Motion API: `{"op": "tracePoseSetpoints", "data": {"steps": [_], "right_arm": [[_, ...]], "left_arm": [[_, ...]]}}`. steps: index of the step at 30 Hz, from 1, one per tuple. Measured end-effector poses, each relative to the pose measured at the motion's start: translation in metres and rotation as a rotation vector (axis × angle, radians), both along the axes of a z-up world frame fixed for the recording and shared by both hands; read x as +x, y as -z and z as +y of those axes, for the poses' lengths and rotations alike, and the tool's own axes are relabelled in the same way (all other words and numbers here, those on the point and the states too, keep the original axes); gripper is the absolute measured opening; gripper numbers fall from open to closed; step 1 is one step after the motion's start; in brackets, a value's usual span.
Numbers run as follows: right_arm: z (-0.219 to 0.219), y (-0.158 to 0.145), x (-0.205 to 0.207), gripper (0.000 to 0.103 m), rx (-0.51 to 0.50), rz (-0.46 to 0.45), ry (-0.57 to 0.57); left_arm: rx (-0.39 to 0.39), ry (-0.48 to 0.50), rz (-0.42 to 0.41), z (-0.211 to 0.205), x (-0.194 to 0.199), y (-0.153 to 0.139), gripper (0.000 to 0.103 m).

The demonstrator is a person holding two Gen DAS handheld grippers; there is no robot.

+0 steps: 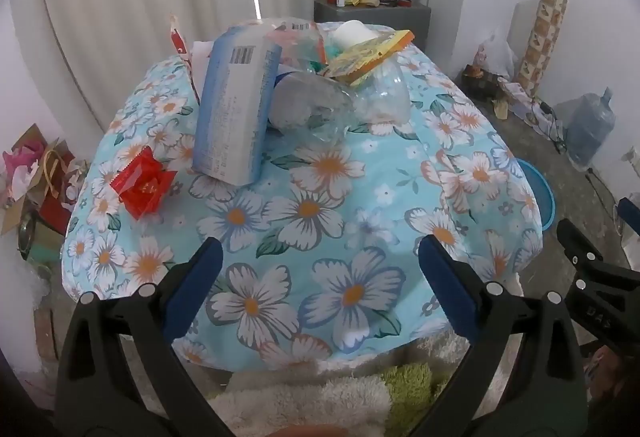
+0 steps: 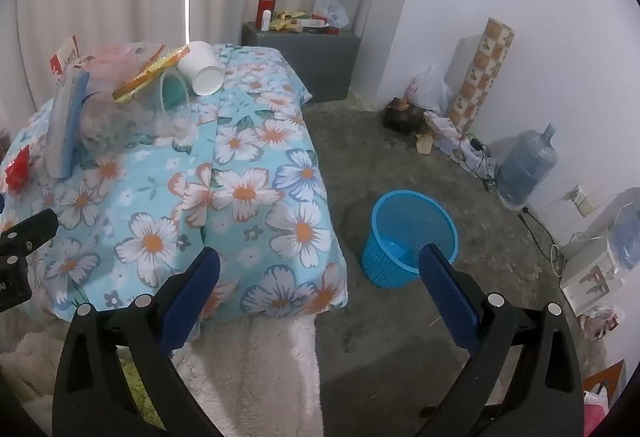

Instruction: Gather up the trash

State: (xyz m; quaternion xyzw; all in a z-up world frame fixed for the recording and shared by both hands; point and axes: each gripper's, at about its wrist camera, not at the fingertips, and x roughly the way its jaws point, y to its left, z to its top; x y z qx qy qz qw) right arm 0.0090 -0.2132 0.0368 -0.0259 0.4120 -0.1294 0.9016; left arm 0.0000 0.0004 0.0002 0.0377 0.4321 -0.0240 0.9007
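A pile of trash lies at the far end of the floral-clothed table [image 1: 320, 221]: a blue-white carton [image 1: 236, 105], a clear plastic bottle [image 1: 320, 105], a yellow wrapper [image 1: 372, 55] and a white paper cup [image 2: 202, 67]. A red wrapper [image 1: 142, 183] lies apart at the left. My left gripper [image 1: 320, 257] is open and empty over the table's near end. My right gripper [image 2: 320, 265] is open and empty, to the right of the table, above the floor. A blue mesh waste basket [image 2: 408, 237] stands on the floor by the table's right side.
A grey cabinet [image 2: 300, 53] with bottles and clutter stands behind the table. A large water jug [image 2: 528, 165], a tall patterned box [image 2: 480, 73], bags and cables line the right wall. A fluffy white rug [image 2: 248, 369] lies under the table's near edge. Gift bags [image 1: 36, 173] sit at the left.
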Motion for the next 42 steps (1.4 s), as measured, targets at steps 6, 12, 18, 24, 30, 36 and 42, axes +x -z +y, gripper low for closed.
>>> {"op": "tracePoseSetpoints", "data": {"steps": [6, 12, 18, 24, 30, 36, 42], "right_arm": [[0.000, -0.002, 0.001, 0.097, 0.004, 0.003, 0.000], [0.001, 0.002, 0.001, 0.097, 0.000, 0.005, -0.001], [0.002, -0.006, 0.003, 0.097, -0.004, 0.005, -0.005], [0.005, -0.004, 0.004, 0.097, -0.001, 0.006, -0.008], [0.004, -0.004, 0.004, 0.097, -0.002, 0.006, -0.009], [0.006, -0.005, 0.004, 0.097, -0.003, 0.007, -0.014], [0.005, -0.004, 0.004, 0.097, -0.002, 0.009, -0.014]], "left_arm": [[0.007, -0.004, 0.010, 0.000, 0.001, 0.001, 0.094], [0.004, -0.041, 0.006, 0.011, 0.005, 0.000, 0.094], [0.003, -0.053, 0.003, 0.013, 0.004, 0.002, 0.094], [0.004, -0.057, 0.010, 0.014, 0.006, 0.003, 0.094], [0.003, -0.056, 0.011, 0.015, 0.007, 0.002, 0.094], [0.003, -0.056, 0.013, 0.015, 0.007, 0.002, 0.094], [0.009, -0.059, 0.021, 0.016, 0.006, 0.007, 0.094]]}}
